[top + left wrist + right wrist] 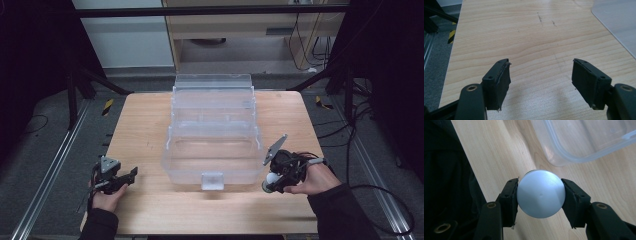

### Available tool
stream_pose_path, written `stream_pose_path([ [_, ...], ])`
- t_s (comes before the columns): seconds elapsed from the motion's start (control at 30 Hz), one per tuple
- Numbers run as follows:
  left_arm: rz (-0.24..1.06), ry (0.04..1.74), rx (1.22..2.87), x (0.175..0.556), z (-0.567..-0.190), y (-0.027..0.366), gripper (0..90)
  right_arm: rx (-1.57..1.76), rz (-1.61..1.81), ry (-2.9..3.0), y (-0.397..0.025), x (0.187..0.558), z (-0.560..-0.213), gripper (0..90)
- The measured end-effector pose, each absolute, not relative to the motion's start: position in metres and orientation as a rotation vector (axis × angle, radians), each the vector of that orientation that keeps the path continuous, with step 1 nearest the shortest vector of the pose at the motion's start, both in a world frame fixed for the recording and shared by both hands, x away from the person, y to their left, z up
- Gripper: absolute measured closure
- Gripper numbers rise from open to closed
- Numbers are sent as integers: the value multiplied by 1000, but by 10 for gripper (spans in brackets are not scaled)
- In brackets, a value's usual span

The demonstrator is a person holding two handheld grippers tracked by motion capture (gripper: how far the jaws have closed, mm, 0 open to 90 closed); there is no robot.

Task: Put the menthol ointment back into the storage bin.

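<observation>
Right gripper (pixel 540 195): clamped on a white ball (pixel 540 193), one pad (pixel 510 195) pressing each side, ball centred between the jaws. In the high view, same gripper (pixel 273 181) low over the wooden table (pixel 145 125), just beside the near right corner of the clear plastic box (pixel 212 130), ball (pixel 272 178) at its tip. Box open at the top, rim lying forward and to the left of the held ball; in the right gripper view, rounded box corner (pixel 564 157) just beyond the ball. Likely next: lift, carry left over the rim, release inside. Left gripper (pixel 541 80): jaws spread wide, nothing between them, over bare table well left of the box. Right hand nearer; left idle.
</observation>
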State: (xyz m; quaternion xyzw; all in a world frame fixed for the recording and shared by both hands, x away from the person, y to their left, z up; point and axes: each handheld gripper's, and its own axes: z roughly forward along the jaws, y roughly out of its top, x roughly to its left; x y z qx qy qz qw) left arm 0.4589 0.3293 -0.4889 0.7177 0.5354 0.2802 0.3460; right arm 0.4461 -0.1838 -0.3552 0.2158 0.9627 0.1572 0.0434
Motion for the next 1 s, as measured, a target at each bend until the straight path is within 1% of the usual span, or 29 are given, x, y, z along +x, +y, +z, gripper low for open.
stream_pose_path([
  [0.67,722,1385,1869,460,-489,329,305,643,541,2901,-169,456,-318,502],
  [1.0,720,1379,1874,460,-489,328,304,663,587,2857,-165,467,-312,502],
])
